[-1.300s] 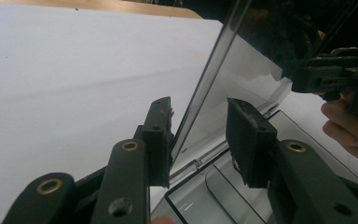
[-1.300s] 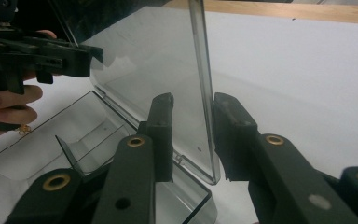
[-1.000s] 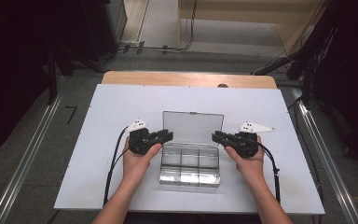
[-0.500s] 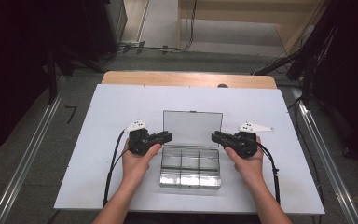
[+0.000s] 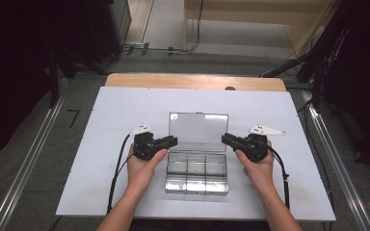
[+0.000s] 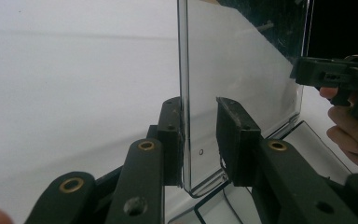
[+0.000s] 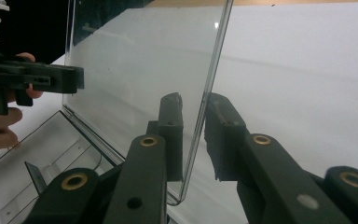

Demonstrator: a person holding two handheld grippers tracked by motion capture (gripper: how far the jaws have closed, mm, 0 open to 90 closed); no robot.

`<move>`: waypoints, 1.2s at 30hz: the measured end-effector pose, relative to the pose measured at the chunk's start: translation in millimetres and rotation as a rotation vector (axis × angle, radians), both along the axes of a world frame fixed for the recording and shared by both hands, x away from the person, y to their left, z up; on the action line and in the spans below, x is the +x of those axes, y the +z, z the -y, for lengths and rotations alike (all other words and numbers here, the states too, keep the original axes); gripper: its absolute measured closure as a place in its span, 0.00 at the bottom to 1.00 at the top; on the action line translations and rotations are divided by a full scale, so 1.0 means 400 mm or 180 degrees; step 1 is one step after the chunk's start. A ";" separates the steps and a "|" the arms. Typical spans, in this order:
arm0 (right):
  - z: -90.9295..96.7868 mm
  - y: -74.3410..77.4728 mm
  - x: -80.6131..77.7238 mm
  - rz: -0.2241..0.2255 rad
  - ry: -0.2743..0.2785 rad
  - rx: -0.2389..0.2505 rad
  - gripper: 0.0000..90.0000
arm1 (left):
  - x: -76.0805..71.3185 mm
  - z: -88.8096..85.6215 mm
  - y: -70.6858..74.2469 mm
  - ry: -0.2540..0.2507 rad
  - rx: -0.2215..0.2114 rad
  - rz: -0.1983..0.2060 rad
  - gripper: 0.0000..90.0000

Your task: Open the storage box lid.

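Two grippers straddling an upright clear lid.

Left gripper (image 5: 172,141) and right gripper (image 5: 225,138), centre frame, part-open around lid (image 5: 198,131) edges; one left jaw touching, neither clamped.

A compartment box (image 5: 196,171) sits mid-desk (image 5: 101,120), its lid (image 5: 197,131) upright behind the compartments. The left gripper (image 5: 172,141) straddles the lid's left edge, the right gripper (image 5: 226,139) its right edge.

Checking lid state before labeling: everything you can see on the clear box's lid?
The lid is a clear, plastic-looking rectangular panel with rounded corners, standing open and about upright at the back edge of the compartment box. The left gripper straddles one side edge, the right gripper the other, jaws not fully shut.
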State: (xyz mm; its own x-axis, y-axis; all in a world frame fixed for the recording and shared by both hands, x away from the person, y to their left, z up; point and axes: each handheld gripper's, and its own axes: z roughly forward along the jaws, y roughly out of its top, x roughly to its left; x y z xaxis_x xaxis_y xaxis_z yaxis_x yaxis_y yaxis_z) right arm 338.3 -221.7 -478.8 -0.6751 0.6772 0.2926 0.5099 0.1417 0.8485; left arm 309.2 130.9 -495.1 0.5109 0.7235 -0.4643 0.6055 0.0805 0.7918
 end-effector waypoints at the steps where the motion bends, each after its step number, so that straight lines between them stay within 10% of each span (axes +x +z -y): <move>1: 0.000 -0.001 0.000 -0.0016 -0.0004 0.0010 0.84 | 0.000 -0.001 0.000 -0.0003 -0.0001 -0.0010 0.80; 36: -0.016 -0.035 0.025 -0.0365 -0.0130 0.0042 0.71 | 0.010 0.021 -0.015 0.0057 0.0106 -0.0238 0.60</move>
State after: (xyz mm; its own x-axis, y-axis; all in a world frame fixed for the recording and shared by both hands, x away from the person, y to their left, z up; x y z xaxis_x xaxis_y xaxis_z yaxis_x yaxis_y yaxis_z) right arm 348.4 -215.3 -492.8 -0.6086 0.6990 0.3754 0.6089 0.1081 0.7858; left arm 313.1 122.5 -501.2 0.4624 0.7480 -0.4762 0.6618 0.0663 0.7468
